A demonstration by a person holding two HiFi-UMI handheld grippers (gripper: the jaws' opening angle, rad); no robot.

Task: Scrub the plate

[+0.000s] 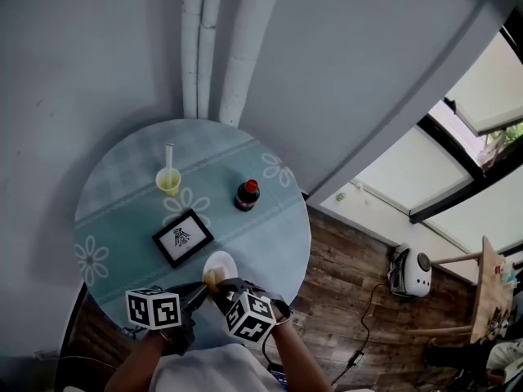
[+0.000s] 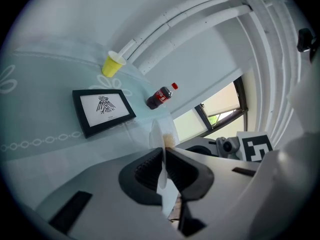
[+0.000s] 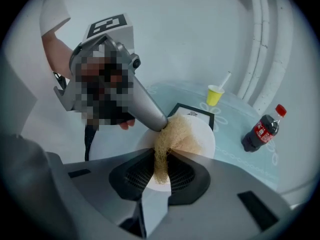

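Currently I am clamping the left gripper (image 2: 164,153) on the plate (image 3: 204,134) by its rim, holding it above the near edge of the table (image 1: 122,186). I am pinching the fibrous scrubber (image 3: 172,131) in the right gripper (image 3: 161,156) against the plate's face. I judge scrubbing underway, not finished. Beyond are standing a picture frame (image 1: 182,237), bottle (image 1: 247,194) and cup (image 1: 168,180).

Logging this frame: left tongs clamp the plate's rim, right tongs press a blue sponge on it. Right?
No: the right tongs press a tan scrubber, not a blue sponge, on the plate; the right gripper view shows it. The left tongs do clamp its rim.
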